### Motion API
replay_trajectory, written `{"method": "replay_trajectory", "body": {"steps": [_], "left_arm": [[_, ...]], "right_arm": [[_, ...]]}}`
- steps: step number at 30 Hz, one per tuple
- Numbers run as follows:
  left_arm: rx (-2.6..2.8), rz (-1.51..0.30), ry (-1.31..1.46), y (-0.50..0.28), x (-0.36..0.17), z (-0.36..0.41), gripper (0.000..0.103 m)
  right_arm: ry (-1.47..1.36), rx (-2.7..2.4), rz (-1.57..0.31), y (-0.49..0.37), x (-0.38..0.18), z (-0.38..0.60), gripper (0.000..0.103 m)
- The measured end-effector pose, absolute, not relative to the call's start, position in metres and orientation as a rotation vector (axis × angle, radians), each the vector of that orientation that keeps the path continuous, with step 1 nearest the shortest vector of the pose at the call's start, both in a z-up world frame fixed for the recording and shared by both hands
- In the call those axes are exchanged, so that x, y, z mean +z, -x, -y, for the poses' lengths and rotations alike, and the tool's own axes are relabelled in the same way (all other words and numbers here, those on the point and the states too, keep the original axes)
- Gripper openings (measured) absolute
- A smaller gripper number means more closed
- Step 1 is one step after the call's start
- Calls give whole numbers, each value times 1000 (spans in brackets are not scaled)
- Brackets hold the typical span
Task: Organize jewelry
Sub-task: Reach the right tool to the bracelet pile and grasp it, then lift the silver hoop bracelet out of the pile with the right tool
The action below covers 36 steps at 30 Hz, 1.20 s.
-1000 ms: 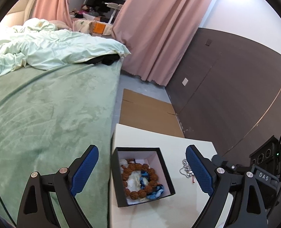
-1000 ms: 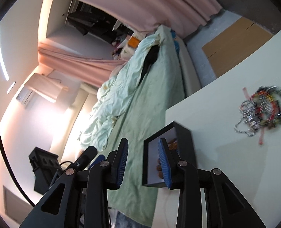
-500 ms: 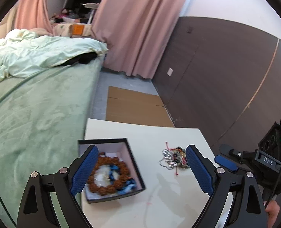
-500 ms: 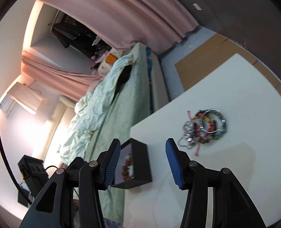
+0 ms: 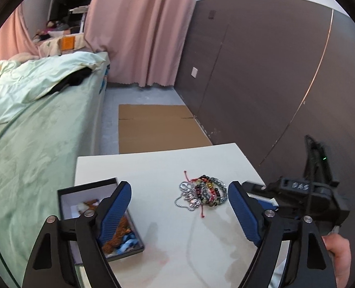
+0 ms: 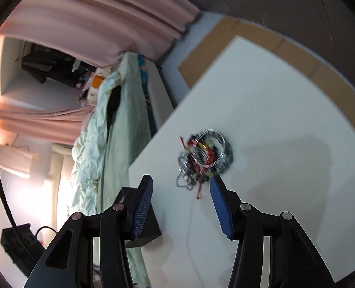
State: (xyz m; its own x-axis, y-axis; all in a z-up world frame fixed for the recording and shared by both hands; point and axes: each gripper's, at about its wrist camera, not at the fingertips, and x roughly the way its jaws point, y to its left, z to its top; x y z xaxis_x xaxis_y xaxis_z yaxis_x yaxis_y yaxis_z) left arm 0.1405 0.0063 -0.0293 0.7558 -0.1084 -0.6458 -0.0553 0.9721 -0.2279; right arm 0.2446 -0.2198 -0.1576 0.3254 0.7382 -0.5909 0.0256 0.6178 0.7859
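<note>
A tangled pile of bracelets and chains (image 5: 202,194) lies on the white table (image 5: 158,170); it also shows in the right wrist view (image 6: 205,159). A black jewelry box (image 5: 91,213) with a wooden bead bracelet and blue beads inside stands at the table's left edge; only its corner (image 6: 143,230) shows in the right wrist view. My left gripper (image 5: 179,213) is open and empty above the table, between box and pile. My right gripper (image 6: 181,206) is open and empty, just short of the pile. Its body (image 5: 307,196) shows at the right of the left wrist view.
A bed with a green cover (image 5: 33,144) runs along the table's left side. Flat cardboard (image 5: 158,127) lies on the floor beyond the table. A dark panelled wall (image 5: 261,72) and pink curtains (image 5: 141,28) stand behind.
Both grippers have swung right from the box toward the pile. The right gripper has opened wider and come closer to the pile.
</note>
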Motion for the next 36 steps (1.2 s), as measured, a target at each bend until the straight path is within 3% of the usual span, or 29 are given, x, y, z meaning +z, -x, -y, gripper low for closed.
{"method": "replay_trajectory", "body": {"steps": [4, 6, 14, 36], "left_arm": [[-44, -736, 240, -159, -34, -1, 75], [-60, -727, 247, -162, -36, 1, 74], [-70, -731, 282, -175, -47, -7, 70], [-46, -731, 342, -195, -55, -29, 70]], "right_arm": [[-819, 535, -1184, -251, -168, 217, 47], [-821, 549, -1187, -252, -169, 214, 41], [-787, 487, -1206, -264, -181, 208, 31], [-761, 402, -1210, -287, -194, 197, 27]]}}
